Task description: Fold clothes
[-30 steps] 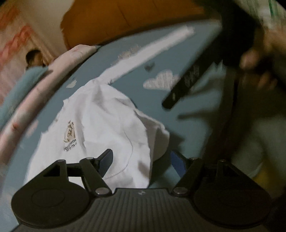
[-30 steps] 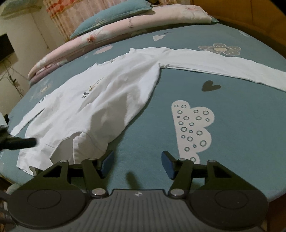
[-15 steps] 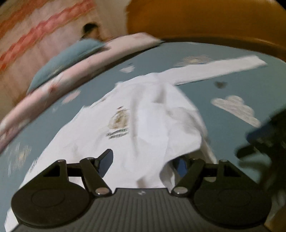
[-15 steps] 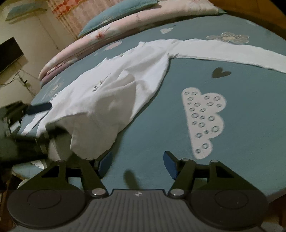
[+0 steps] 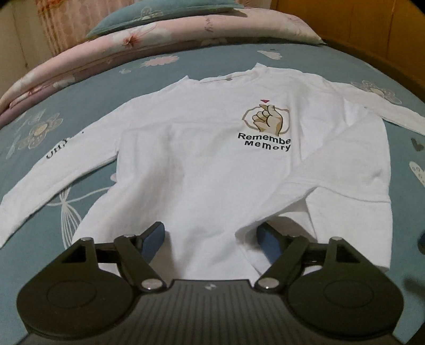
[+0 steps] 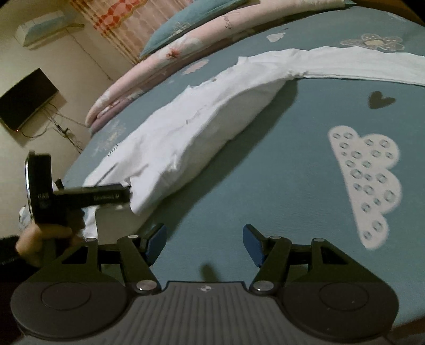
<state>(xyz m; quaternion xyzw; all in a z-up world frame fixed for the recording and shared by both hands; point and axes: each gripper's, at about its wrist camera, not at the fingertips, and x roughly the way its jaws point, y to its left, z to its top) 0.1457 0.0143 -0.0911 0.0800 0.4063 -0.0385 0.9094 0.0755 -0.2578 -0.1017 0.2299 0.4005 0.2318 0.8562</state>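
Blue patterned bed [image 5: 79, 212], white long-sleeved shirt [image 5: 202, 164] spread front-up across it.
My left claw [image 5: 211, 237] has just been opening, its pads apart astride the shirt's near hem, not pinching. My right claw [image 6: 204, 242] hangs open over bare sheet, right of the shirt. Pink quilt [image 5: 159, 34] at far edge.

Dim room: cream wall with dark TV [image 6: 26, 99], air conditioner [image 6: 42, 26], striped curtain [image 6: 114, 24], wooden headboard [image 5: 372, 29].
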